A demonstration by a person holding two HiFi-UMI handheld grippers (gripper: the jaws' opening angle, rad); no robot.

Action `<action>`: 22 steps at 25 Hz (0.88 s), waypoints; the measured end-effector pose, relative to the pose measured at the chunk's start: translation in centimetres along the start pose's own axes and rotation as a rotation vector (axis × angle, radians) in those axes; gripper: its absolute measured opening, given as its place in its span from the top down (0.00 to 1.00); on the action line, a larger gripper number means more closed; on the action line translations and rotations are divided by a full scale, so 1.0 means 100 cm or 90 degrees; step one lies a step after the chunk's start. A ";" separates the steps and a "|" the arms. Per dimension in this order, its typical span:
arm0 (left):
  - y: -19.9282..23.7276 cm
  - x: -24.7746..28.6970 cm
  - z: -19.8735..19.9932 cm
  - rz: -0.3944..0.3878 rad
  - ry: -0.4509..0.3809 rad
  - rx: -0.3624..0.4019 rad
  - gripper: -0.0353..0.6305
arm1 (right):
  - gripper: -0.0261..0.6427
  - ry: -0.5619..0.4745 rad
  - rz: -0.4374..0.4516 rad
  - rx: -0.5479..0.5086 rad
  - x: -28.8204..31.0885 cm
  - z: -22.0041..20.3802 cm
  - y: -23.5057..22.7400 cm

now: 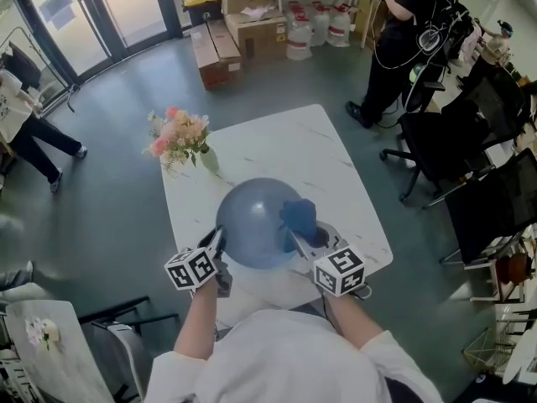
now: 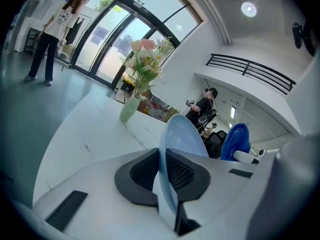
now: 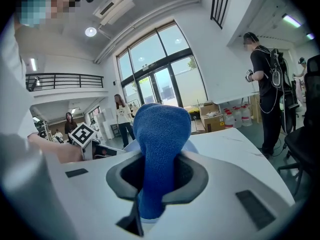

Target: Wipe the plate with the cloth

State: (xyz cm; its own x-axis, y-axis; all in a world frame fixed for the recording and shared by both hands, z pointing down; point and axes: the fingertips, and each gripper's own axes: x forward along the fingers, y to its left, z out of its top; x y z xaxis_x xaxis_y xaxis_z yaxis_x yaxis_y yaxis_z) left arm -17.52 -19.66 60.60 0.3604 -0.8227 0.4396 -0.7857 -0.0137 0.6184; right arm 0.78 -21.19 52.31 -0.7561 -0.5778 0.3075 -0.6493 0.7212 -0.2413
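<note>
A pale blue plate [image 1: 256,222] is held up above the white marble table [image 1: 277,149], tilted on edge. My left gripper [image 1: 216,243] is shut on the plate's left rim; in the left gripper view the plate [image 2: 181,139] stands edge-on between the jaws. My right gripper [image 1: 295,243] is shut on a dark blue cloth [image 1: 299,217], whose bunched end lies against the plate's right side. In the right gripper view the cloth [image 3: 159,149] rises out of the jaws and hides most of the plate behind it.
A vase of pink flowers [image 1: 180,141] stands at the table's far left corner. Cardboard boxes [image 1: 231,32] and water jugs [image 1: 315,28] sit on the floor beyond. A person in black [image 1: 411,32] stands at the far right, near office chairs [image 1: 470,166].
</note>
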 end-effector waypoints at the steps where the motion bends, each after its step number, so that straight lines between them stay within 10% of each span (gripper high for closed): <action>1: -0.003 -0.004 0.003 -0.004 -0.008 0.000 0.88 | 0.83 -0.003 0.001 -0.004 -0.001 0.001 0.003; 22: -0.054 -0.084 0.033 -0.061 -0.115 0.100 0.88 | 0.83 -0.006 -0.019 -0.059 -0.014 0.004 0.055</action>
State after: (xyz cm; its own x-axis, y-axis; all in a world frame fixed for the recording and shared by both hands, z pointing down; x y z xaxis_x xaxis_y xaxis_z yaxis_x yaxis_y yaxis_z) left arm -17.96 -14.59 51.44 0.3523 -0.9014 0.2516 -0.8256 -0.1727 0.5372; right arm -1.76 -16.54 50.13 -0.7372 -0.6030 0.3048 -0.6617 0.7356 -0.1450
